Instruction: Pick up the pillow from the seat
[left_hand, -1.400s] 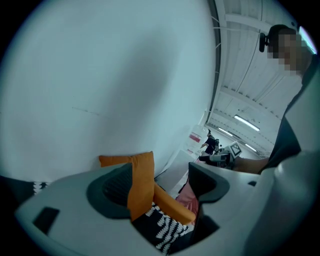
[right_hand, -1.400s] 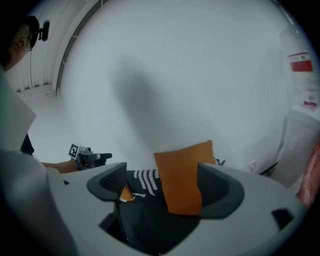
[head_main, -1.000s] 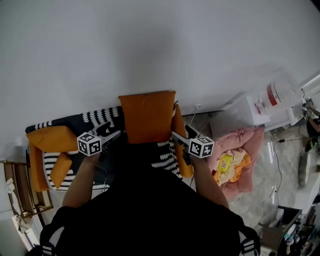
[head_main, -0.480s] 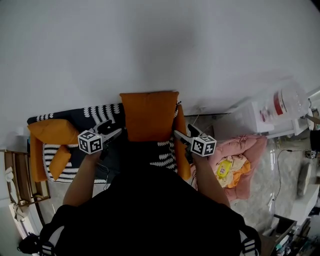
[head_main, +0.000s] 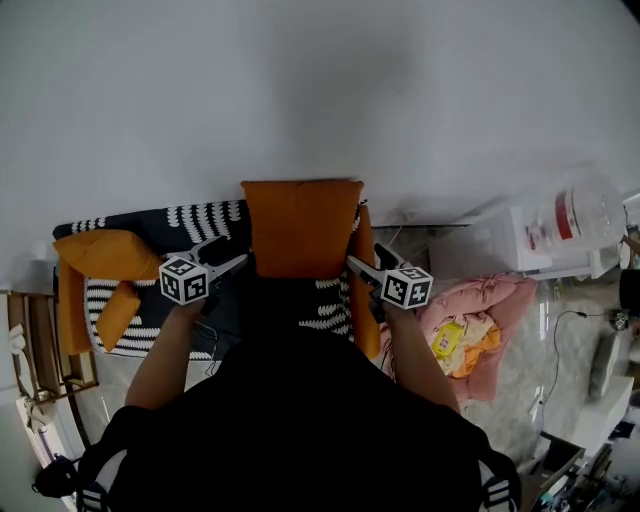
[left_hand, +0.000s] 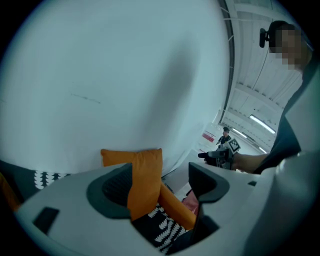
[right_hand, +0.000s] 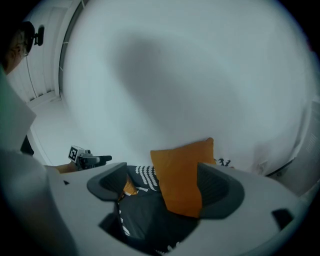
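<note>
An orange pillow (head_main: 300, 225) stands upright on the seat, leaning on the white wall. The seat has a black-and-white patterned cover (head_main: 330, 310). My left gripper (head_main: 228, 255) is at the pillow's lower left corner and my right gripper (head_main: 368, 260) is at its lower right corner. In the left gripper view the left gripper (left_hand: 160, 180) is open, with the pillow (left_hand: 142, 175) against its left jaw and a gap to the other jaw. In the right gripper view the right gripper (right_hand: 162, 185) stands wide open, and the pillow (right_hand: 182, 170) lies beside its right jaw.
Another orange cushion (head_main: 105, 252) and a smaller one (head_main: 118, 315) lie at the seat's left end. An orange side cushion (head_main: 362, 300) lines its right end. A pink pet bed (head_main: 490, 300) and a white unit with a water jug (head_main: 560, 225) stand on the right, and a wooden shelf (head_main: 40, 370) on the left.
Both grippers have edged a little forward and down toward the pillow's lower corners. The jaws hold the same spread and the pillow has not shifted.
</note>
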